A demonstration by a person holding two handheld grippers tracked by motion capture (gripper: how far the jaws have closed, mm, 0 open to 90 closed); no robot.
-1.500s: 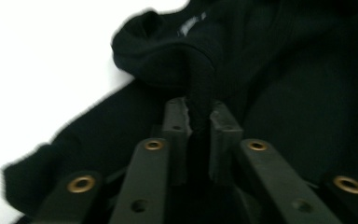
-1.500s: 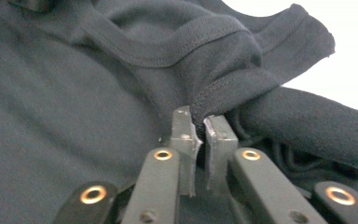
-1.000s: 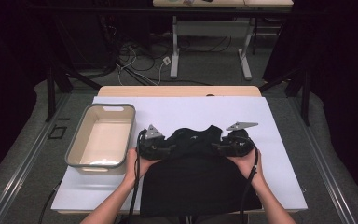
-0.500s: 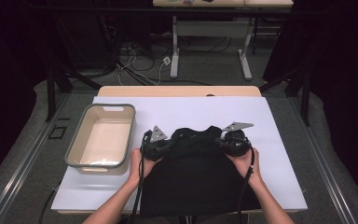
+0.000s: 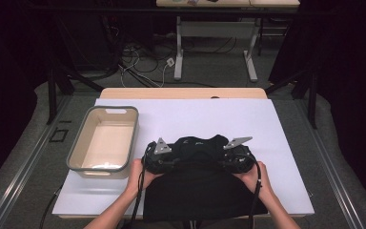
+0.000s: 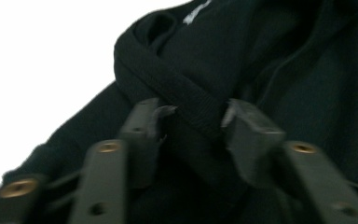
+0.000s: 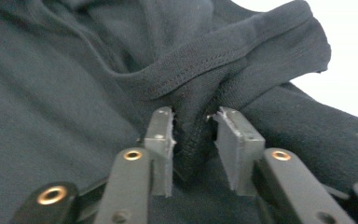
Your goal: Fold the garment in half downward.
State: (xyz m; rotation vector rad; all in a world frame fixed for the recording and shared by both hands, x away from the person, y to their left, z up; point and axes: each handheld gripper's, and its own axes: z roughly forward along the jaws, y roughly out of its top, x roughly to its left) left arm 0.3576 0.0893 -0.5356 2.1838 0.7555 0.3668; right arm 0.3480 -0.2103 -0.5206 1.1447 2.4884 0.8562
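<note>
A black garment point(image 5: 200, 191) lies on the white sheet near the front edge, its top edge bunched up. My left gripper point(image 5: 167, 160) sits at the bunched edge's left end, my right gripper point(image 5: 229, 160) at its right end. In the left gripper view the left gripper point(image 6: 193, 123) straddles a ribbed band of the garment point(image 6: 191, 100); its jaws have just been opening and stand apart from the cloth. In the right gripper view a stitched fold of the garment point(image 7: 193, 126) stands between the jaws of the right gripper point(image 7: 193, 123), which have also just been opening and show a gap.
An empty beige tub with a grey rim point(image 5: 83, 143) stands on the left of the white sheet point(image 5: 195, 117). The wooden table's far edge point(image 5: 181, 93) lies behind. Cables and desk legs are on the floor beyond.
Both hands have slid a little toward the table's near edge with the garment's top edge. The bunched edge now lies lower between the grippers.
</note>
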